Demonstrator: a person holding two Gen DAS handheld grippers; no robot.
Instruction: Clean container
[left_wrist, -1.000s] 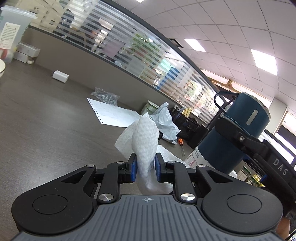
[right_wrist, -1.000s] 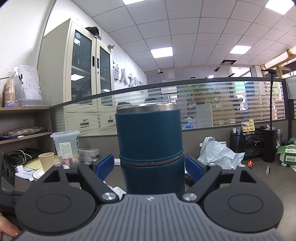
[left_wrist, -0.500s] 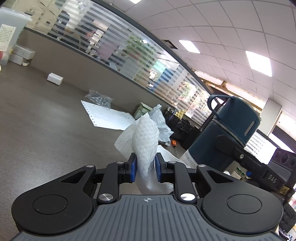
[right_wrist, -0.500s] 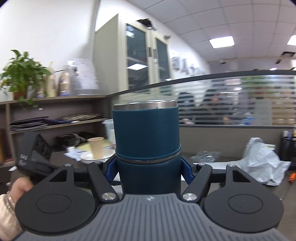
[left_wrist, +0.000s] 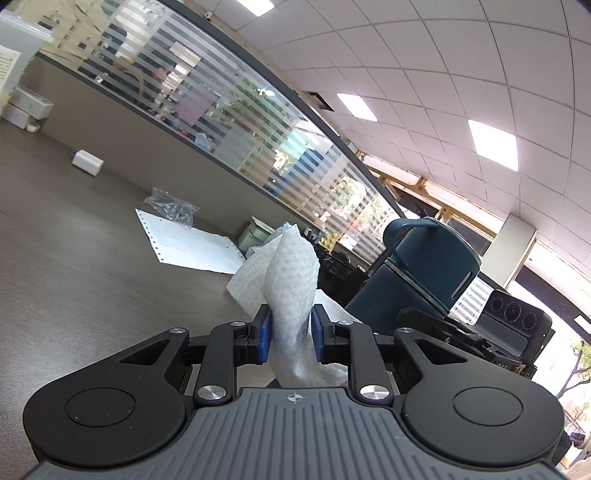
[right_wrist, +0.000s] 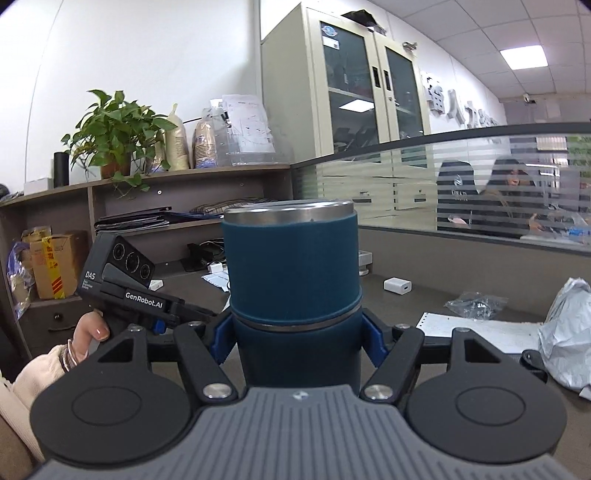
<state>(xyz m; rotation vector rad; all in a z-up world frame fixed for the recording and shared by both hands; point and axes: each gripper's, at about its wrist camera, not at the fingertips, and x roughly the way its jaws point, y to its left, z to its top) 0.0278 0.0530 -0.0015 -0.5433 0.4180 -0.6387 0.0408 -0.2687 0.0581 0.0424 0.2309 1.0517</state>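
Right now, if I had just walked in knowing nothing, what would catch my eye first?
Probably the dark blue cylindrical steel-rimmed container, upright and clamped between the right gripper blue pads, filling the middle of its camera view. Next, the crumpled white paper towel pinched in the left gripper, raised above the grey-brown desk. From the left camera, the container appears tilted at right, close beside the towel.

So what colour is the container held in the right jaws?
Dark teal-blue container with a silver metal rim; right wrist view shows it best.
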